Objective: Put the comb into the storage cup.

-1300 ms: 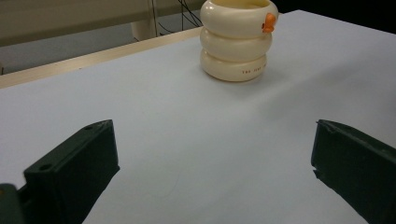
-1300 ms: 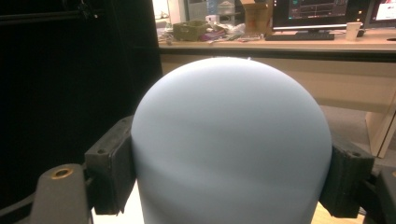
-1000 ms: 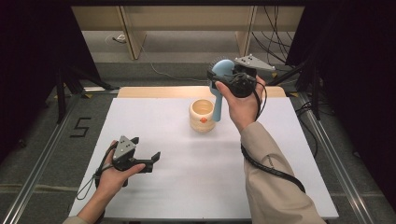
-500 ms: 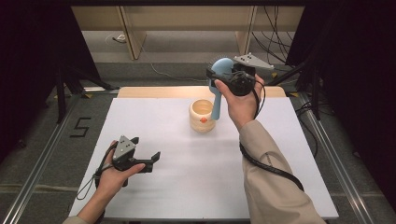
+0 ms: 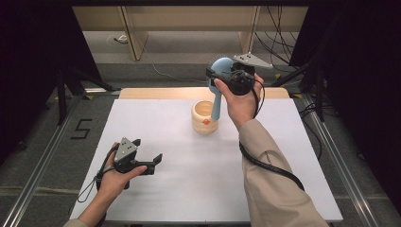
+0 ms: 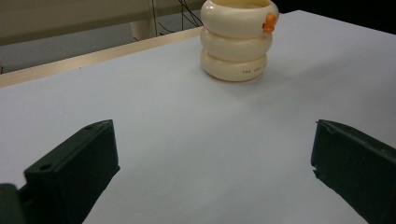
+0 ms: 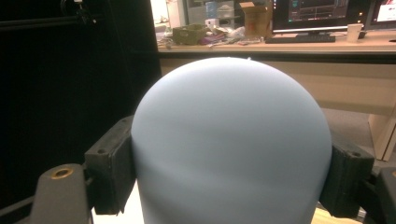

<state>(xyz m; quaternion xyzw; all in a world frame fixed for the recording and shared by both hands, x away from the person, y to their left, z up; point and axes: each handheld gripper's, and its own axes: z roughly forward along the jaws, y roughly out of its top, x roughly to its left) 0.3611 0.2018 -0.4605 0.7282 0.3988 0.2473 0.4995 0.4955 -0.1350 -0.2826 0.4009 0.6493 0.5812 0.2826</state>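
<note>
The right gripper [image 5: 218, 74] clamps a blue brush [image 5: 220, 85] by its head, handle hanging just above the cream cup [image 5: 204, 117] — mid-placement. Next, I judge: lower it straight in. The left gripper [image 5: 147, 158] rests open on the table [image 5: 283, 156] — idle.

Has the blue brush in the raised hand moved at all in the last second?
No. The blue brush, clamped in the right gripper, hangs handle-down at the cream cup's back rim, in the same place against the cup as before.
</note>
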